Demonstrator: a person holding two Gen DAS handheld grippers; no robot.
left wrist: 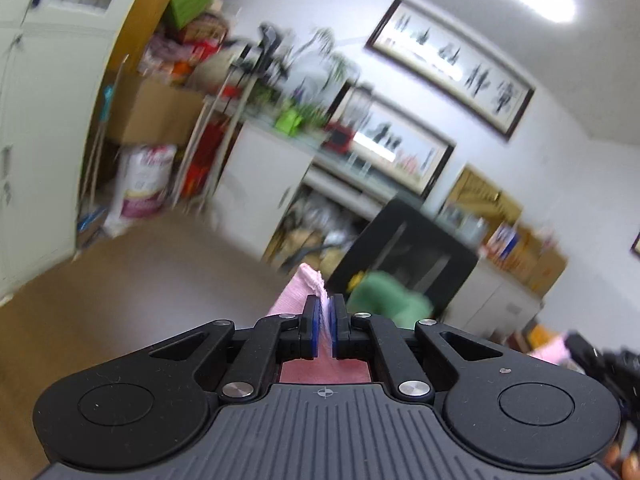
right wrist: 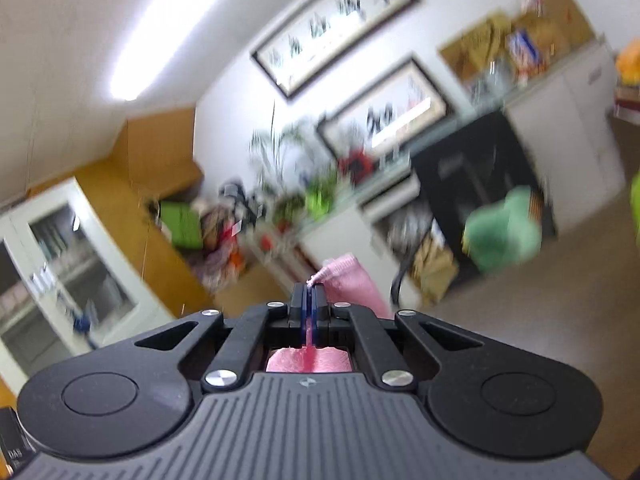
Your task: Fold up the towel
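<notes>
Two long framed ink paintings (left wrist: 448,66) hang one above the other on the white wall, a potted plant (right wrist: 280,168) on the white cabinet (left wrist: 264,172) below, a green plush cushion (right wrist: 504,228) before a black box (left wrist: 412,252), and a ceiling strip light (right wrist: 176,28) glaring overhead.

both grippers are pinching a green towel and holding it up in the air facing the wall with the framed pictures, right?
Not quite: the towel is pink, not green. The left wrist view shows pink cloth clamped in the left gripper, and the right wrist view shows the same in the right gripper. The green thing is a separate blurred object further back. The rest holds: both face the framed pictures.
</notes>
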